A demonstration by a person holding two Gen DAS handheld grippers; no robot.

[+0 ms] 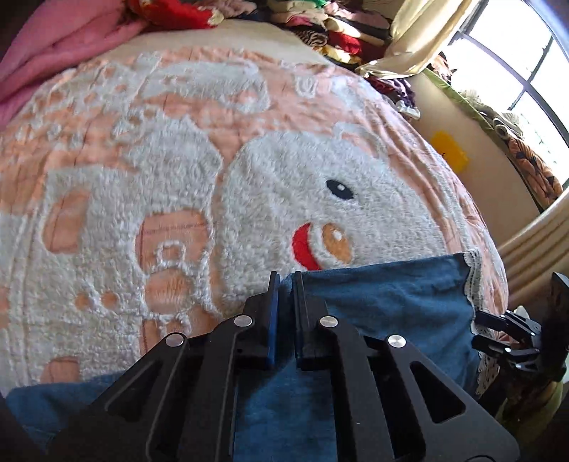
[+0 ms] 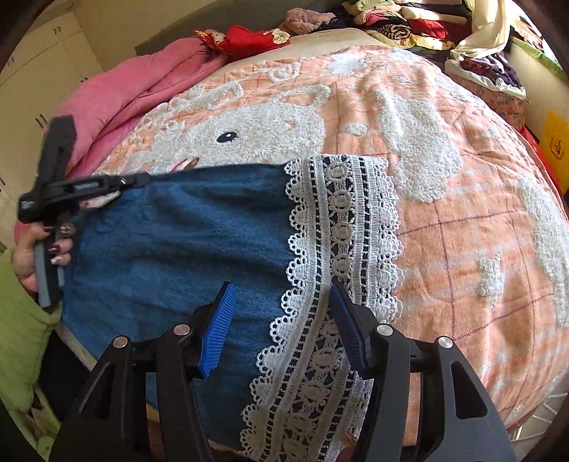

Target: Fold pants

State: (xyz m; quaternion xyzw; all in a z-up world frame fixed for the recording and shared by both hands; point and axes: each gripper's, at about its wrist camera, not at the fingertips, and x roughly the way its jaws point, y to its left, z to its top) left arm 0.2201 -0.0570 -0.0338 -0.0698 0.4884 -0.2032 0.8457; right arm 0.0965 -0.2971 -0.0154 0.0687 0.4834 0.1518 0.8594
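Observation:
Blue pants [image 2: 185,231] with a white lace hem [image 2: 341,220] lie folded on the peach bedspread [image 2: 462,231]. They also show in the left wrist view [image 1: 384,302]. My left gripper [image 1: 285,280] has its jaws nearly together at the pants' far edge; a thin strip of blue cloth shows between them. It appears in the right wrist view [image 2: 142,179] at the pants' far left corner. My right gripper [image 2: 281,295] is open above the pants, straddling the lace hem's inner edge. It shows in the left wrist view [image 1: 498,323] at the hem.
A pink quilt [image 2: 117,96] lies at the bed's far left. Piles of clothes [image 2: 402,25] sit at the head. A window [image 1: 515,60] and wall with a yellow tag [image 1: 450,149] stand on the right. A green cushion [image 2: 21,320] lies near left.

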